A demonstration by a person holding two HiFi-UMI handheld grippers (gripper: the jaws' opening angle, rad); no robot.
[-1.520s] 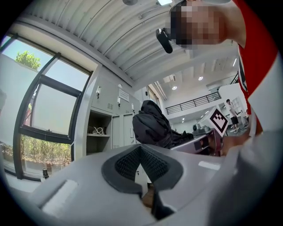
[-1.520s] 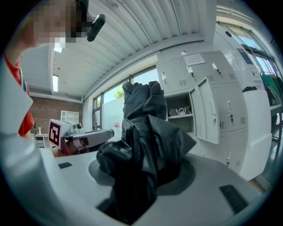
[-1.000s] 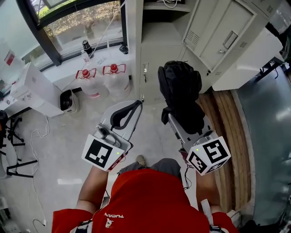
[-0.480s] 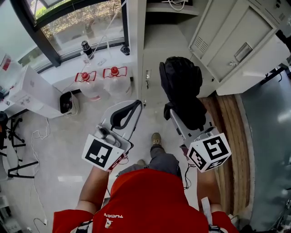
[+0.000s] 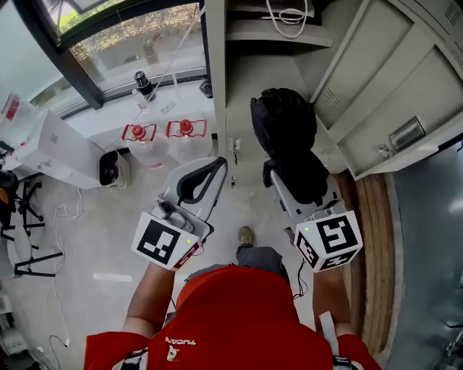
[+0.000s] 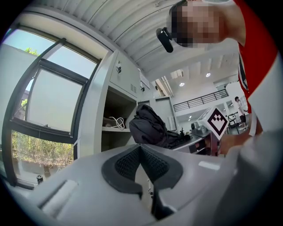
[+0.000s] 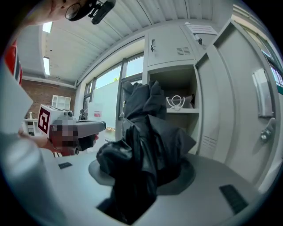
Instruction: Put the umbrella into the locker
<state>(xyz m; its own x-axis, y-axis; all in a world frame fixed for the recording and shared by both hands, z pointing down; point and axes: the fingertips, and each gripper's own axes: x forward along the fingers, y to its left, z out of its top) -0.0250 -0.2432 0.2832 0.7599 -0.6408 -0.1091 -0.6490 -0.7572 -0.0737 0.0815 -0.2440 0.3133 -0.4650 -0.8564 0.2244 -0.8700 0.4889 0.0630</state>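
Grey sheet metal makes up the bank of lockers [image 5: 249, 87] ahead of the person. One compartment stands wide open, its door [image 5: 391, 94] swung out to the right. In the right tool's view the same opening [image 7: 177, 84] shows a shelf across it. Left of the lockers runs a dark-framed window [image 5: 130, 43] with greenery behind the glass, above a pale tiled floor [image 5: 94, 238]. The person's red shirt [image 5: 231, 318] fills the bottom of the head view.

The umbrella [image 5: 286, 141] is black, folded into a loose bundle of fabric. It is clear of the floor, just in front of the open compartment and not inside it. The right tool [image 5: 295, 186] grips it, its jaws clamped on the lower part of the bundle while the cloth bulges above and over them [image 7: 141, 145]. The left tool [image 5: 206, 173] is held level beside it, a little apart and nearer the window. Its ribbed pads [image 6: 152, 161] are pressed together with nothing between them.

Two clear water jugs [image 5: 139, 141] with red caps stand on the floor under the window sill. A coil of white cable [image 5: 288, 14] lies on the shelf inside the open compartment.
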